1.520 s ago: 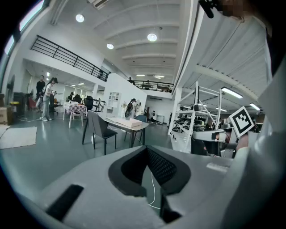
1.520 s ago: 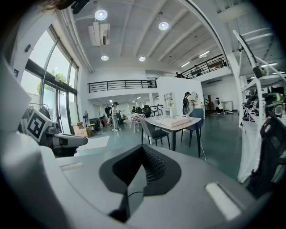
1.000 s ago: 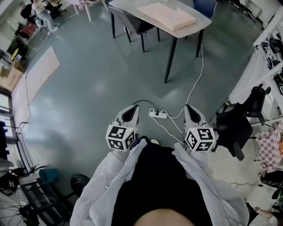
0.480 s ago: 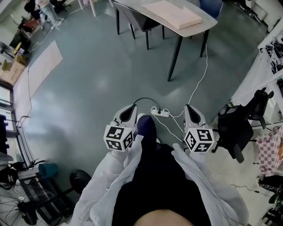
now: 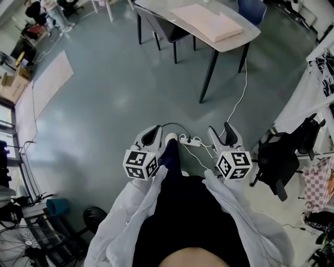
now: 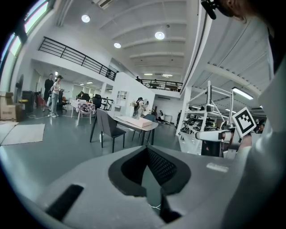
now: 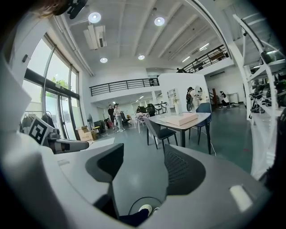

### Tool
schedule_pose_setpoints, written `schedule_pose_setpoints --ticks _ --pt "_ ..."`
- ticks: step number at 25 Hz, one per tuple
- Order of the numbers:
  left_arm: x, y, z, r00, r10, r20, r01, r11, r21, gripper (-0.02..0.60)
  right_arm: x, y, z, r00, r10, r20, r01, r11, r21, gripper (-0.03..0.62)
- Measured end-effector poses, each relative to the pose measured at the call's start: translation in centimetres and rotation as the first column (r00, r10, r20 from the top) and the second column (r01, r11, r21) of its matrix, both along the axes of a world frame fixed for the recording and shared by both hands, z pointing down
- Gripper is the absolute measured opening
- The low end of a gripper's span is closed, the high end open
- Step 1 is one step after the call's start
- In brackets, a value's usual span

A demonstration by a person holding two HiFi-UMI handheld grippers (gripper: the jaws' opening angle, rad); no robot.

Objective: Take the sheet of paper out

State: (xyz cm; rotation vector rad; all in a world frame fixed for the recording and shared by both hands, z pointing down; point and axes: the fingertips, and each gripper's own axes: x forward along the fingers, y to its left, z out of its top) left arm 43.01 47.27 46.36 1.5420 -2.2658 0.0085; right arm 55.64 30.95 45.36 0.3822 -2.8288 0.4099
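A flat pale pink box (image 5: 209, 22) lies on the grey table (image 5: 156, 6) far ahead; no separate sheet of paper can be made out. The box also shows in the left gripper view (image 6: 134, 120) and the right gripper view (image 7: 181, 118). Both grippers are held low in front of the person's body, well short of the table. My left gripper (image 5: 153, 131) (image 6: 146, 150) is shut, its pads meeting at the tip with nothing held. My right gripper (image 5: 220, 130) (image 7: 143, 161) is open; its jaws have just been opening, with only floor between them.
A dark chair (image 5: 162, 26) stands under the table. A white power strip (image 5: 190, 141) with cables lies on the floor between the grippers. A black office chair (image 5: 284, 151) stands at the right, and a cardboard sheet (image 5: 44, 83) lies at the left. People stand far off (image 6: 52, 96).
The right gripper's jaws have gone from shut to open. The person has stepped towards the table, with a foot now forward between the grippers. The left gripper stays shut.
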Motion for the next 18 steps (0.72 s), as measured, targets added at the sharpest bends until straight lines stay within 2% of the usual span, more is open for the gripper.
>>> schedule_pose_setpoints --ticks 5,18 --pt "-5.6 -3.1 -0.8 1.0 0.009 0.008 -0.009 1.0 -0.001 0.0 -5.5 -3.1 -0.5 1.0 -0.001 0.003 0.001 1.0 -0.008 0.314" --pt "-21.9 -9.5 -2.1 0.999 0.025 0.021 -0.025 1.0 -0.009 0.0 -20.9 -10.2 -1.4 0.999 0.038 0.007 -0.038 0.999 -0.022 0.328"
